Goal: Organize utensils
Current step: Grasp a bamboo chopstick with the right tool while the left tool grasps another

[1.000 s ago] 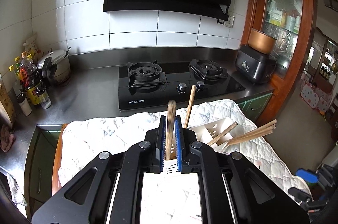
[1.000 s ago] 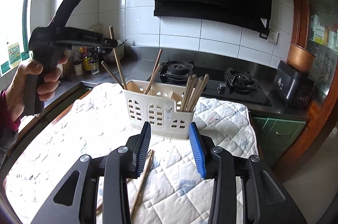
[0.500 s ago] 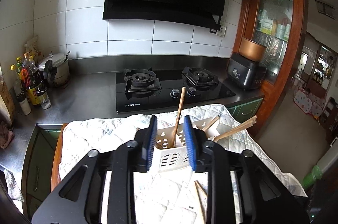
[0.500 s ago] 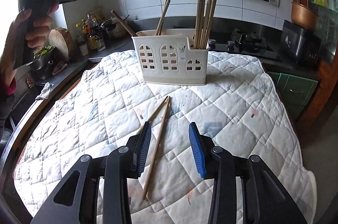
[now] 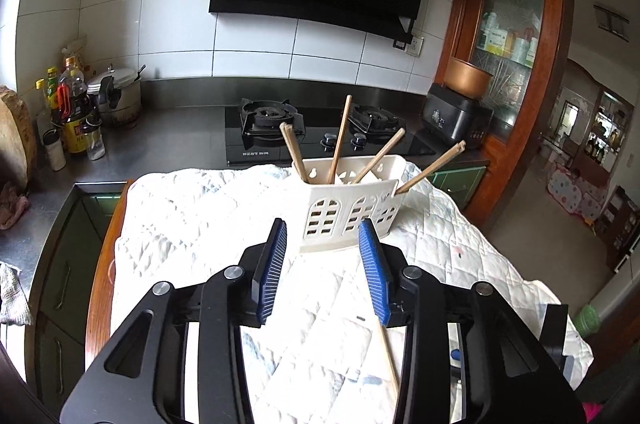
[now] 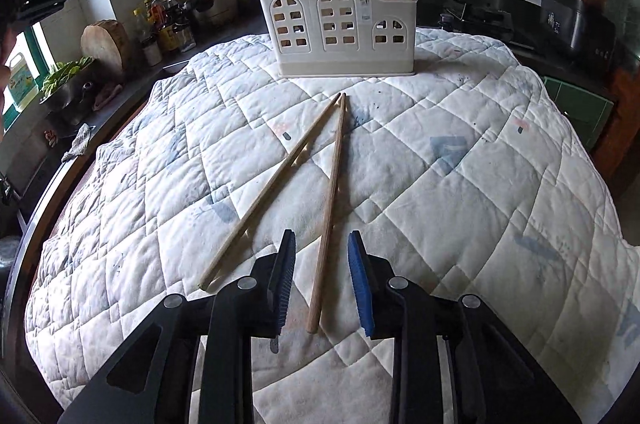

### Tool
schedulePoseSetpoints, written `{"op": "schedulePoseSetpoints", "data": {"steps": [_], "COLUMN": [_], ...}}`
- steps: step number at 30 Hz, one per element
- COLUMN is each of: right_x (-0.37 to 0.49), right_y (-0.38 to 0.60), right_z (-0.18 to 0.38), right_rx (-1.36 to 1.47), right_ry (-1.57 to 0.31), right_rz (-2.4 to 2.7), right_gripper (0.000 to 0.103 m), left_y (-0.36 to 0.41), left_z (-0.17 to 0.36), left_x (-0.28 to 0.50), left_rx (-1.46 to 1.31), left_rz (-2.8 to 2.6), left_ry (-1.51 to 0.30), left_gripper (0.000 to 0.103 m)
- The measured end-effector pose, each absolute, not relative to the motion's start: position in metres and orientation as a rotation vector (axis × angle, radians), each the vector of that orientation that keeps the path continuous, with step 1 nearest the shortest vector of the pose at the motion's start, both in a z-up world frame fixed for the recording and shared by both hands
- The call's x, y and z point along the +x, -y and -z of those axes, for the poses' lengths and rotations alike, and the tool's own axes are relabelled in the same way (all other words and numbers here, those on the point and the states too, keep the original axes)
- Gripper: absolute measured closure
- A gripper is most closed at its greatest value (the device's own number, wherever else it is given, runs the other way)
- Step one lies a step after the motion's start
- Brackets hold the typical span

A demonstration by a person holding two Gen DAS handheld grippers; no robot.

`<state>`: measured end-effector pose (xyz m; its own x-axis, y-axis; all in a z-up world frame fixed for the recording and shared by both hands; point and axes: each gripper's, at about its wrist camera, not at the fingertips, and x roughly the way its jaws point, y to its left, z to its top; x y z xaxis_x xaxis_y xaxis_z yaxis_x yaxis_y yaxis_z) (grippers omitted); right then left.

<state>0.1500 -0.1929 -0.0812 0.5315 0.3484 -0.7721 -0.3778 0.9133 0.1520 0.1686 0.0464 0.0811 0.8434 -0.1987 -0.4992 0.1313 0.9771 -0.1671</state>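
Right tool (image 6: 321, 280) closing astride a chopstick (image 6: 329, 216) at six o'clock, not yet gripping: light, stiff, smooth, liable to roll; take near its butt. Left tool (image 5: 322, 272) opening, empty.

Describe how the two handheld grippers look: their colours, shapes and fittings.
The right gripper and the left gripper look alike: matte black plastic bodies with triangular cut-outs, round silver pivot bolts, and two flat fingers faced with ribbed blue pads. No cables or sleeves show.
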Motion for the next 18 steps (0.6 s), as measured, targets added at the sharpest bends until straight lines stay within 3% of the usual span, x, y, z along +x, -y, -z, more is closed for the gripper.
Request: {"op": "schedulePoseSetpoints", "data": {"steps": [12, 18], "right_x": [0.163, 0.161], "right_y": [0.181, 0.177], "right_z": [0.101, 0.101], "right_rx": [-0.053, -0.106], "right_ry": [-0.963, -0.944], "right_rz": [-0.399, -0.365], "right_gripper": [0.083, 0.092], "left_y": [-0.062, -0.059], "left_z": [-0.023, -0.001], "left_x": [0.127, 0.119], "left_rx": [-0.172, -0.186], "left_rz": [0.085, 0.075], "left_ry": [-0.630, -0.668], "left_gripper": [0.061, 0.061]}}
